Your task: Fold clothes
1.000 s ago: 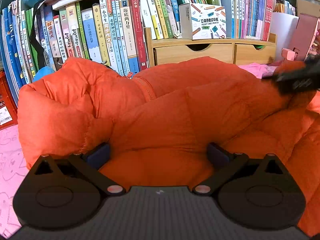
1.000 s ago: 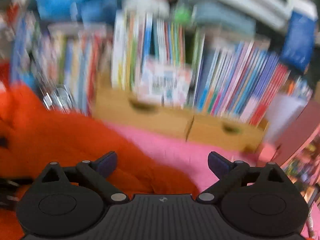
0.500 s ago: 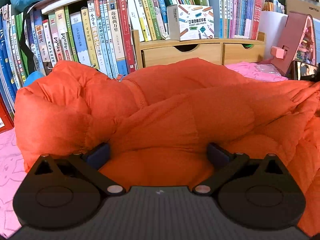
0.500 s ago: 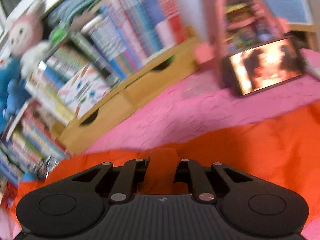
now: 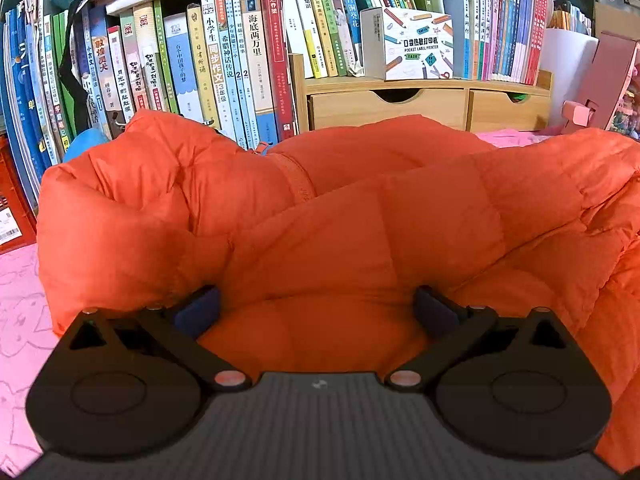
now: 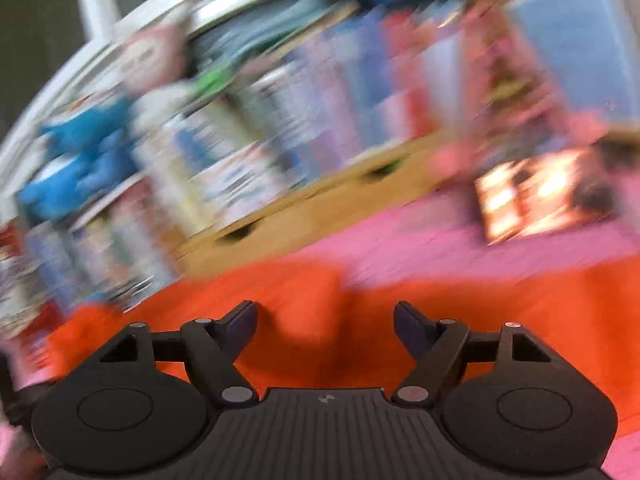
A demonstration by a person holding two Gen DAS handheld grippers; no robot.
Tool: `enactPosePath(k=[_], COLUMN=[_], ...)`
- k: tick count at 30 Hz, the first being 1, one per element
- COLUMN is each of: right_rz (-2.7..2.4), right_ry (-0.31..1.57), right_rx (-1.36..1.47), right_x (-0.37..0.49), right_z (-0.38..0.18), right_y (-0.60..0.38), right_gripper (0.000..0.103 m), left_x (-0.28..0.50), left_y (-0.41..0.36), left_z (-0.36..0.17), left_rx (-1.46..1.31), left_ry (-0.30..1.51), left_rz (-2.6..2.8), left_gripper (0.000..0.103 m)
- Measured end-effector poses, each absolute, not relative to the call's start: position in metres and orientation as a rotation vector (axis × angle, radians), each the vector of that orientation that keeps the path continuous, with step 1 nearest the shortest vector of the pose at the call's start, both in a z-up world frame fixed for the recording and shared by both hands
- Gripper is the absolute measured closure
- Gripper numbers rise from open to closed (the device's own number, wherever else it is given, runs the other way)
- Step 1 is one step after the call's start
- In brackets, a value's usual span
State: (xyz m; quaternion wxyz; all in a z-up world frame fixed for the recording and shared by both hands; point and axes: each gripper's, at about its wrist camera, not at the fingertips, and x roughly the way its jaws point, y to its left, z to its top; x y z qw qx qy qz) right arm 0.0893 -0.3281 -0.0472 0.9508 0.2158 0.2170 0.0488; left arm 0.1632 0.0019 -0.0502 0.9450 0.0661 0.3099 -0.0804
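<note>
orange puffer jacket point(image 5: 360, 232) heaped mid-frame on pink cover point(image 5: 20, 288), books point(image 5: 224, 60) behind | left gripper point(image 5: 316, 304) jaws spread wide, padded fabric bulging between the fingers, pads touching it, grip unclear | right gripper point(image 6: 324, 316) jaws just opened, wide apart, nothing pinched, jacket point(image 6: 304, 320) below; view blurred

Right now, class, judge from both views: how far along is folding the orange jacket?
Done: one side looks folded across the orange jacket. In hand: right tongs have just been opening, jacket ungripped between; left tongs open around a bulge. Left: the final folds.
</note>
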Motion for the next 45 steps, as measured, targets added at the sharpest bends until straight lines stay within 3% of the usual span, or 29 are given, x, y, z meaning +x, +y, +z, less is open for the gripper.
enactPosePath(k=[2, 3, 4, 11, 14, 17, 18, 19, 20, 24, 30, 33, 35, 38, 41, 44, 45], right_rz=[0.146, 0.155, 0.150, -0.193, -0.274, -0.053, 0.006, 0.066, 0.115, 0.174, 0.336, 0.396, 0.445, 0.434, 0.445, 0.496, 0.502], right_ry=[0.463, 0.469, 0.470, 0.358, 0.297, 0.282, 0.289, 0.297, 0.310, 0.440, 0.460, 0.449, 0.429, 0.409, 0.462, 0.514, 0.525], right_rx=[0.448, 0.450, 0.453, 0.518, 0.605, 0.677, 0.680, 0.684, 0.692, 0.648, 0.136, 0.061, 0.064, 0.257, 0.698, 1.146, 1.259], right_x=[0.104, 0.112, 0.117, 0.085, 0.063, 0.059, 0.065, 0.075, 0.091, 0.138, 0.104, 0.087, 0.086, 0.119, 0.174, 0.207, 0.213], right_z=[-0.053, -0.055, -0.054, -0.037, -0.035, -0.036, -0.036, -0.036, -0.036, -0.042, -0.032, -0.028, -0.025, -0.029, -0.055, -0.092, -0.102], right_y=[-0.312, -0.304, -0.299, -0.361, -0.408, -0.425, -0.421, -0.417, -0.412, -0.372, -0.269, -0.254, -0.255, -0.284, -0.329, -0.354, -0.359], right_gripper=[0.028, 0.052, 0.089, 0.098, 0.097, 0.086, 0.065, 0.035, 0.029, 0.043, 0.041, 0.038, 0.031, 0.026, 0.027, 0.047, 0.068], left_x=[0.164, 0.164, 0.164, 0.164, 0.163, 0.163, 0.163, 0.163, 0.163, 0.164, 0.164, 0.164, 0.164, 0.164, 0.164, 0.165, 0.165], left_y=[0.002, 0.003, 0.004, 0.003, 0.002, 0.001, 0.001, 0.001, 0.001, 0.002, 0.003, 0.003, 0.003, 0.003, 0.003, 0.004, 0.004], left_z=[-0.050, -0.050, -0.050, -0.051, -0.051, -0.051, -0.052, -0.052, -0.052, -0.052, -0.053, -0.052, -0.052, -0.051, -0.051, -0.051, -0.051], left_rx=[0.132, 0.128, 0.123, 0.123, 0.131, 0.137, 0.137, 0.138, 0.138, 0.138, 0.140, 0.141, 0.142, 0.142, 0.143, 0.139, 0.138], left_ry=[0.633, 0.633, 0.634, 0.634, 0.633, 0.631, 0.630, 0.630, 0.630, 0.630, 0.630, 0.629, 0.629, 0.630, 0.632, 0.636, 0.638], left_rz=[-0.161, -0.159, -0.156, -0.154, -0.151, -0.148, -0.148, -0.148, -0.148, -0.147, -0.147, -0.147, -0.147, -0.147, -0.145, -0.142, -0.141], left_gripper=[0.000, 0.000, 0.000, 0.000, 0.000, 0.000, 0.000, 0.000, 0.000, 0.000, 0.000, 0.000, 0.000, 0.000, 0.000, 0.000, 0.000])
